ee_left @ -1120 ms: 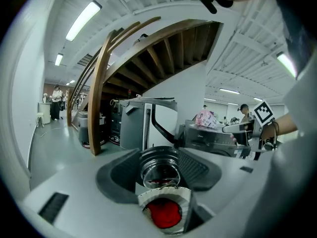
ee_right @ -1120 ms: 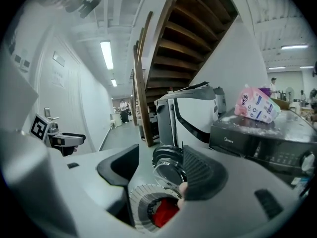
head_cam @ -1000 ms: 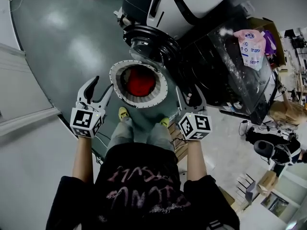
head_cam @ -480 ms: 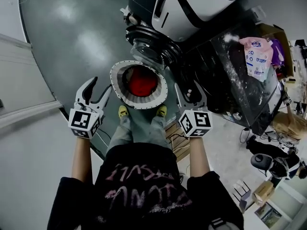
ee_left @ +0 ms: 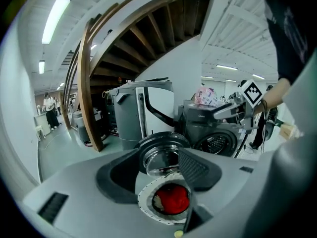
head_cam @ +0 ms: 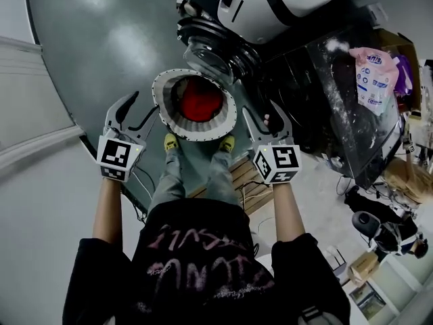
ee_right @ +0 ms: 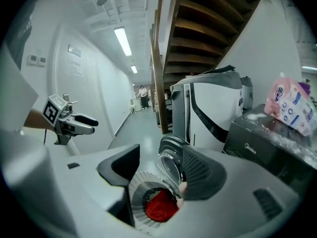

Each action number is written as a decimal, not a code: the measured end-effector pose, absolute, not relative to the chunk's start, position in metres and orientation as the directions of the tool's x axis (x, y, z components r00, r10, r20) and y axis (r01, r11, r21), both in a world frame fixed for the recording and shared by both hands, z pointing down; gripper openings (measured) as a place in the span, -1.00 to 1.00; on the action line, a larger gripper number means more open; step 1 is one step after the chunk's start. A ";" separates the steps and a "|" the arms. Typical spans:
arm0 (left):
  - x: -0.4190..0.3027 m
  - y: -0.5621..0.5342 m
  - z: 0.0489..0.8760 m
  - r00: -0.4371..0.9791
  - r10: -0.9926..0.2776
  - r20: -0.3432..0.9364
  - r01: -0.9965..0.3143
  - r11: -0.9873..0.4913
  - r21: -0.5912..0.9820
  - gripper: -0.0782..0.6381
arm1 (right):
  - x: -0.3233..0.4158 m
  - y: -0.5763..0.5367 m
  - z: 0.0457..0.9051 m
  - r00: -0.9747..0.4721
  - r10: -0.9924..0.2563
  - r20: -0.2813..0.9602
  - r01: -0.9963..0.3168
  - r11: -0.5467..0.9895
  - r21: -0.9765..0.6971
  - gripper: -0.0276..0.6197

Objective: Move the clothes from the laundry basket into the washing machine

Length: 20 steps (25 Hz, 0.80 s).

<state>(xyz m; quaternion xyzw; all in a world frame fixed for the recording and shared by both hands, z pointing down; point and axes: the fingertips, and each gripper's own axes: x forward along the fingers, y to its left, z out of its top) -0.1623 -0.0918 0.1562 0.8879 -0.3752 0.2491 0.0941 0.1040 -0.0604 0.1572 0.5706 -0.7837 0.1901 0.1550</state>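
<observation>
The clothes (head_cam: 200, 105), a red heap, lie in the round laundry basket (head_cam: 196, 133) on the floor at 12 o'clock from the person's feet. The left gripper (head_cam: 144, 103) hangs at the basket's 9 o'clock and the right gripper (head_cam: 262, 112) at its 3 o'clock, both with jaws spread and nothing pinched. A small pale spot by the right jaw may be part of its pad. The washing machine (head_cam: 318, 93) stands at 2 o'clock, with its glass door (head_cam: 215, 51) swung open at 12 o'clock.

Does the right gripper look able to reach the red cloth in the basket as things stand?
Likely yes: the basket is open-topped, the red cloth lies uncovered, and the right gripper hangs near the rim with its jaws apart.
</observation>
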 end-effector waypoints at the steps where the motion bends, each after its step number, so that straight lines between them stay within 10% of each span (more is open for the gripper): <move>1: -0.160 -0.093 0.159 0.598 -0.611 0.519 -0.701 -0.712 -0.031 -0.10 | 0.102 -0.061 0.160 -0.310 -0.828 0.468 -0.950 0.293 -0.112 -0.08; 20: -0.143 -0.088 0.264 0.575 -0.403 0.712 -0.424 -0.891 -0.162 -0.09 | 0.062 -0.065 0.271 -0.488 -0.571 0.660 -0.759 0.651 0.001 -0.08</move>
